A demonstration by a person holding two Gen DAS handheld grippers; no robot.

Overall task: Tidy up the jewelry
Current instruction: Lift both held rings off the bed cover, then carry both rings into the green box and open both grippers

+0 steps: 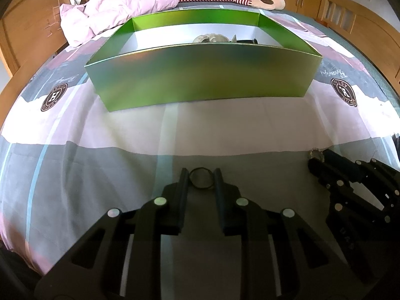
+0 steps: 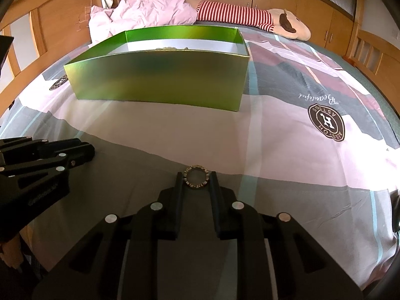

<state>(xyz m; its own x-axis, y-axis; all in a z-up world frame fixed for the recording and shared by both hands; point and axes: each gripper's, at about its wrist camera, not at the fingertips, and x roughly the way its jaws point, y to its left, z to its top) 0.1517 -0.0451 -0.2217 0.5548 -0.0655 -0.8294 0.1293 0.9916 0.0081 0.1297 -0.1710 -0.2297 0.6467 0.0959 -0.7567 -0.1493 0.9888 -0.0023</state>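
Standing beyond both rings: green box.

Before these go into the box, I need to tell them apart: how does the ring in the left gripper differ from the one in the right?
The left gripper's ring is plain and dark; the right gripper's ring is pale metal with a patterned, stone-studded band. Both are round, pinched between pads just above the bedspread.

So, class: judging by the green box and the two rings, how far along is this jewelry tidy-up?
Done: a few pieces already lie inside the green box, only partly visible over its wall. In hand: the left gripper grips a thin dark ring; the right gripper grips a studded ring. Left: both rings still need to go into the box.
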